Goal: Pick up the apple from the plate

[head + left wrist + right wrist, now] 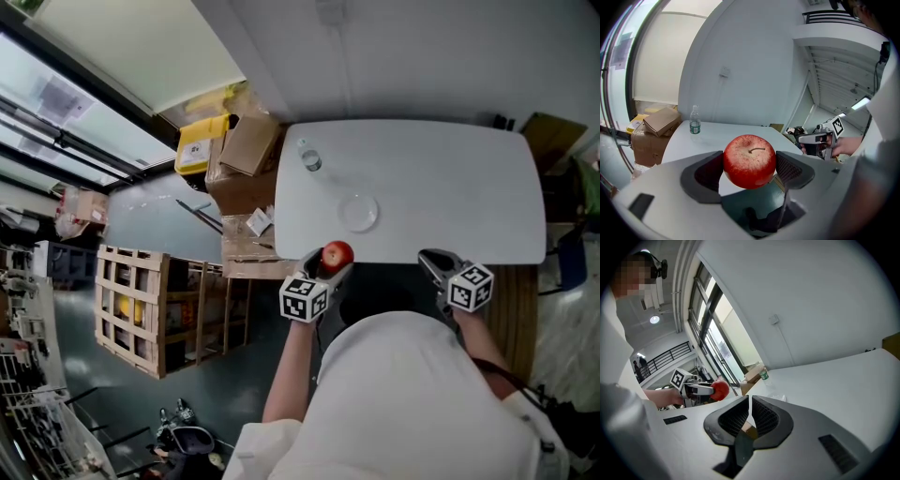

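A red apple (749, 161) sits clamped between the dark pads of my left gripper (749, 165), held off the near edge of the white table (441, 187). In the head view the apple (337, 254) shows at the tip of the left gripper (330, 266), just short of the table's front edge. A clear plate (358, 212) lies on the table beyond it with nothing on it. My right gripper (433, 262) hangs at the table's front edge to the right, its jaws together with nothing between them. From the right gripper view (749, 414) the apple (720, 389) appears at the left.
A small water bottle (309, 157) stands at the table's far left, seen too in the left gripper view as the bottle (695, 120). Cardboard boxes (246, 145) and a yellow bin (202, 144) are stacked left of the table. A wooden crate (141, 309) stands on the floor further left.
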